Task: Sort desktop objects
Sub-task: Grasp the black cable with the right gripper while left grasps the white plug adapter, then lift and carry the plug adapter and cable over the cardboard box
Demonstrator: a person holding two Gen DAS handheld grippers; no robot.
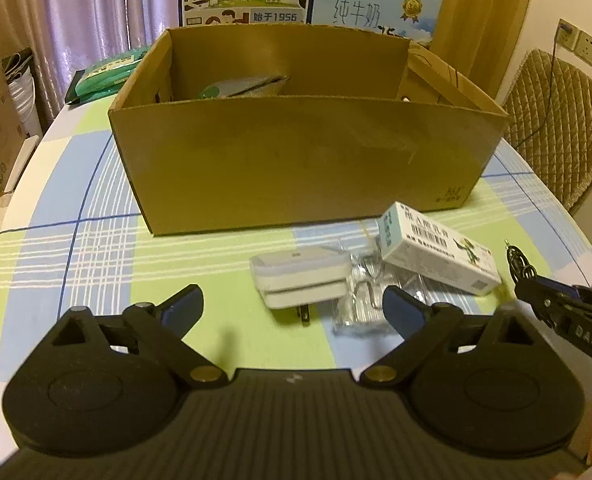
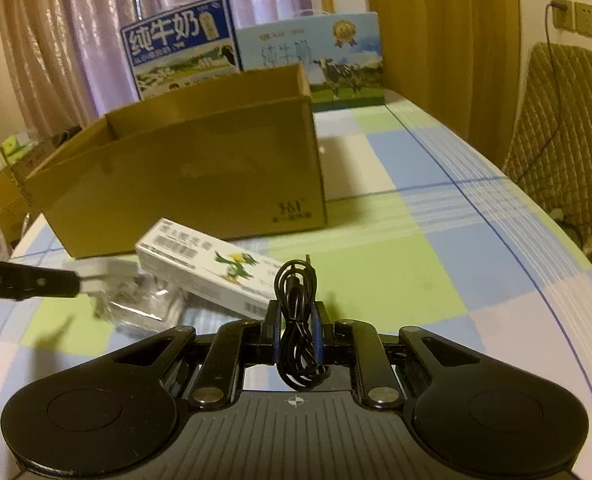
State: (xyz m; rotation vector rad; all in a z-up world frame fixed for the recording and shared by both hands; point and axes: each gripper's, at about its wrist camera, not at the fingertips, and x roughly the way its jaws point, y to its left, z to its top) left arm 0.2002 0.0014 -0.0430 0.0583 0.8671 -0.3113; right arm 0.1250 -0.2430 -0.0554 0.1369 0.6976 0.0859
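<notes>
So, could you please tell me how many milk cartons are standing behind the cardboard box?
2. The dark blue milk carton stands behind the cardboard box toward its left; the pale blue milk carton stands beside it on the right. The box may hide others.

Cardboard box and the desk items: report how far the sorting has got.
Done: the cardboard box already holds at least one greenish packet. In hand: the right gripper is shut on a coiled black cable, lifted but not yet over the box; the left gripper is open and empty. Left on the table: the white plug adapter, the clear plastic bag and the white carton.
</notes>
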